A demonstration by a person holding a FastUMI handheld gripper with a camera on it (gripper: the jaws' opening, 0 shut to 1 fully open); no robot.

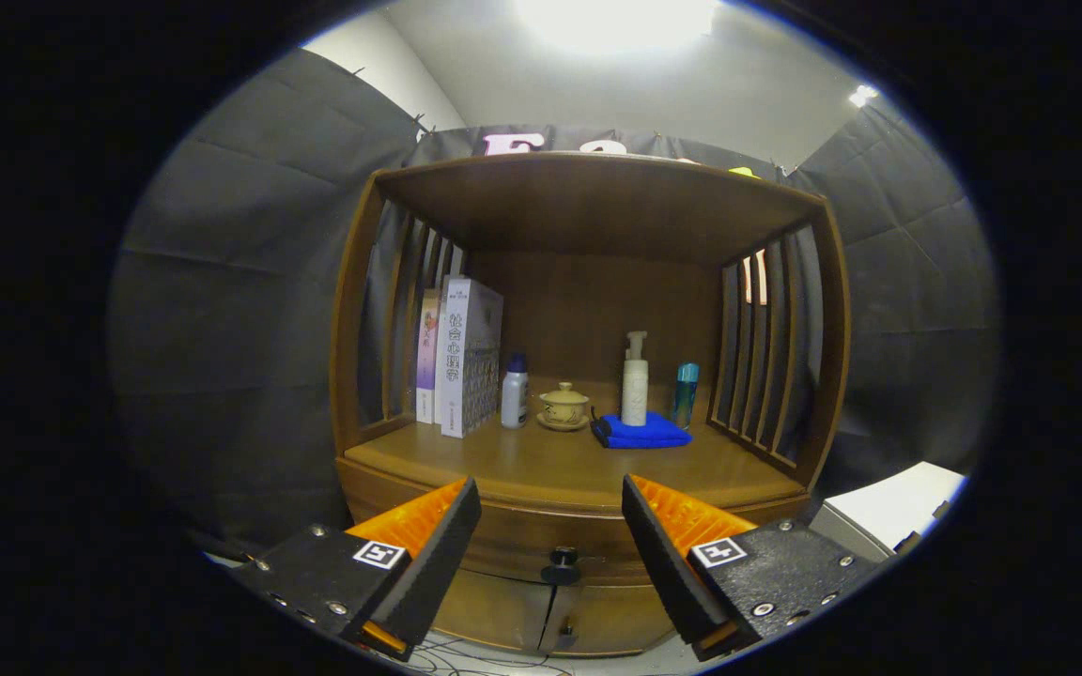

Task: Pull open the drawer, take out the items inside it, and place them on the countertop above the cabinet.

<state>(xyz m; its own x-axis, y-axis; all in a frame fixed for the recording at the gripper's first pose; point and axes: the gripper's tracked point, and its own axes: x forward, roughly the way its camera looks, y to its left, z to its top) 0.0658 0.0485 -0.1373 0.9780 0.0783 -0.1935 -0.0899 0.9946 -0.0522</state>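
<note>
Wooden and dark-stained, the cabinet [588,329] stands against the booth's black cloth wall, its drawer [550,535] closed beneath the countertop [541,460]. A small dark knob [562,566] marks the drawer front, sitting between the two fingers and just beyond them. The gripper [550,512] hangs in front of the drawer with its fingers spread wide and nothing between them. On the countertop, books [461,357] stand upright at the left; beside them are a small white bottle [514,391] with a blue cap and a lidded teacup [564,407] on a saucer. A folded blue cloth [642,432] lies further right, with a white pump bottle [635,380] apparently resting on its rear edge, and a blue bottle [685,394] just beside it. Two lower doors [541,610] show beneath the drawer.
</note>
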